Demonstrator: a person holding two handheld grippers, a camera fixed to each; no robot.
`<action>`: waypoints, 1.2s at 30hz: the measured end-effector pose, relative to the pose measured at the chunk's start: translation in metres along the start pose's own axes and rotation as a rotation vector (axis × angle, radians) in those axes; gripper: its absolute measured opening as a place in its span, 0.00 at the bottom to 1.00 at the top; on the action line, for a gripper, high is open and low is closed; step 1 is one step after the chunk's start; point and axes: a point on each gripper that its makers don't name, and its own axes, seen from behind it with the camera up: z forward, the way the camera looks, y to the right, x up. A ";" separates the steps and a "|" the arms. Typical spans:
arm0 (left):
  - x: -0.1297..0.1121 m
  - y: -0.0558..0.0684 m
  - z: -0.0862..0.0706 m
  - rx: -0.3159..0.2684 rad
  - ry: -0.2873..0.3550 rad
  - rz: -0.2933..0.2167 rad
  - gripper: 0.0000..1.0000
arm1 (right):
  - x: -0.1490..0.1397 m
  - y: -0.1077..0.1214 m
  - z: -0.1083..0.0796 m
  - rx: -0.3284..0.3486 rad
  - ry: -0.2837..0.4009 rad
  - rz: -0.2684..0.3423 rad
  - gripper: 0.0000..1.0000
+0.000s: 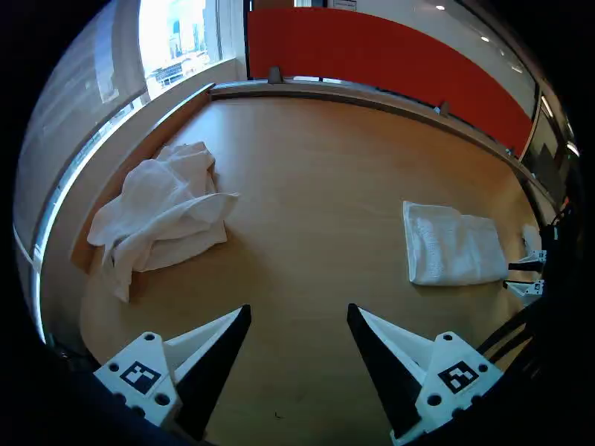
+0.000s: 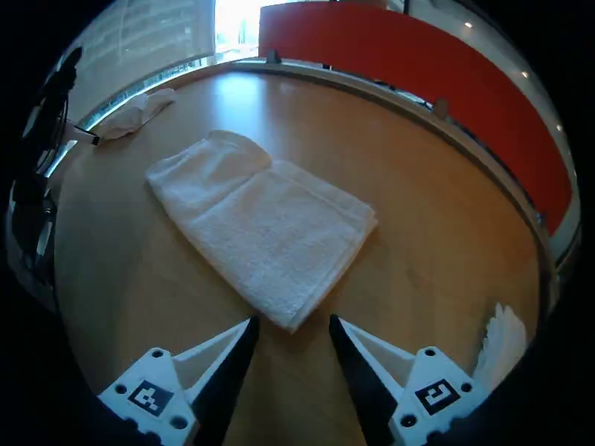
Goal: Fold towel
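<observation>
A folded white towel (image 2: 260,223) lies flat on the wooden table (image 2: 416,223). Its near corner reaches just into the gap of my right gripper (image 2: 294,321), which is open and low over the table. In the left gripper view the same folded towel (image 1: 450,245) lies to the right, with the right gripper (image 1: 515,275) at its far edge. My left gripper (image 1: 297,320) stands open over bare table (image 1: 312,186) with nothing between its fingers. A crumpled heap of white towels (image 1: 160,212) sits ahead of it to the left.
A red partition (image 1: 387,59) runs along the table's back edge, and a raised ledge with windows (image 1: 178,37) borders the left side. The crumpled heap (image 2: 134,111) lies far off near that ledge. Another white cloth (image 2: 502,342) lies at the right table edge.
</observation>
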 end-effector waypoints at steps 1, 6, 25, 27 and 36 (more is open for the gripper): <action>0.000 0.000 0.000 0.000 0.000 -0.001 0.96 | 0.000 -0.001 0.000 0.004 -0.002 0.002 0.59; 0.000 -0.001 0.000 0.000 0.001 -0.003 0.96 | -0.001 -0.005 0.002 0.029 -0.009 0.011 0.40; 0.000 0.001 0.000 -0.001 0.002 0.004 0.96 | 0.013 -0.003 -0.002 0.021 0.014 -0.020 0.03; 0.001 0.001 -0.001 -0.001 0.003 0.003 0.96 | 0.021 -0.003 -0.004 0.018 0.028 -0.025 0.03; 0.003 0.002 -0.002 -0.004 0.010 0.000 0.96 | 0.073 -0.001 -0.016 0.015 0.112 -0.066 0.03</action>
